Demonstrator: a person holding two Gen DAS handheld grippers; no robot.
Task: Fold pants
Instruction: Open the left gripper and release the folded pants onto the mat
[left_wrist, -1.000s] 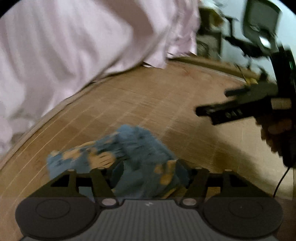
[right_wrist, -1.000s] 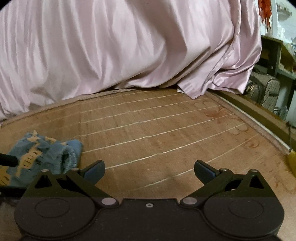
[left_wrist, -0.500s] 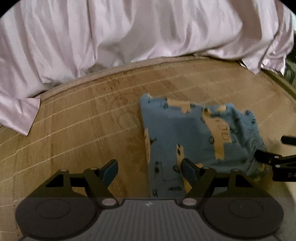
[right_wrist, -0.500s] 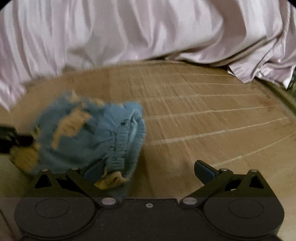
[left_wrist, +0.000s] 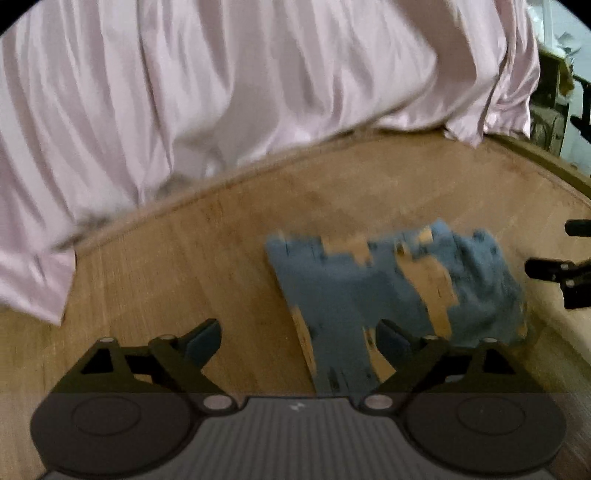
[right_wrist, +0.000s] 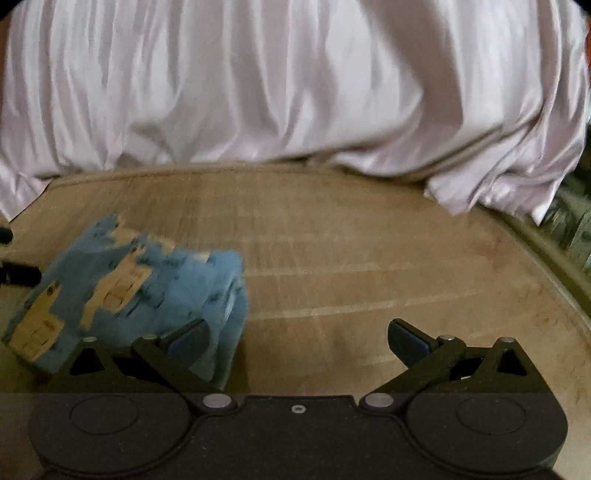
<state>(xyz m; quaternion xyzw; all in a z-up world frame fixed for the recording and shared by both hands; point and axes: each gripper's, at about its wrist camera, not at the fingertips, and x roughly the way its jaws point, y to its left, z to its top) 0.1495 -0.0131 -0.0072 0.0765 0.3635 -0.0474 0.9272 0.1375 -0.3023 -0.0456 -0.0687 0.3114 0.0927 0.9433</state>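
Both hand-held grippers, left (left_wrist: 297, 338) and right (right_wrist: 295, 338), hang released with jaws spread and nothing between them. The blue patterned pants (left_wrist: 391, 291) lie as a compact folded bundle on the woven bamboo mat (right_wrist: 369, 258), before the pink satin sheet (right_wrist: 295, 81). The fold looks nearly complete; to finish neatly, press the lumpy waistband side (right_wrist: 225, 288) flat and square the edges without dragging the layers.

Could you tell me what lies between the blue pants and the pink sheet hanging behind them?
Only bare wooden surface. In the right wrist view nothing sits between the pants and the pink sheet; the left wrist view agrees.
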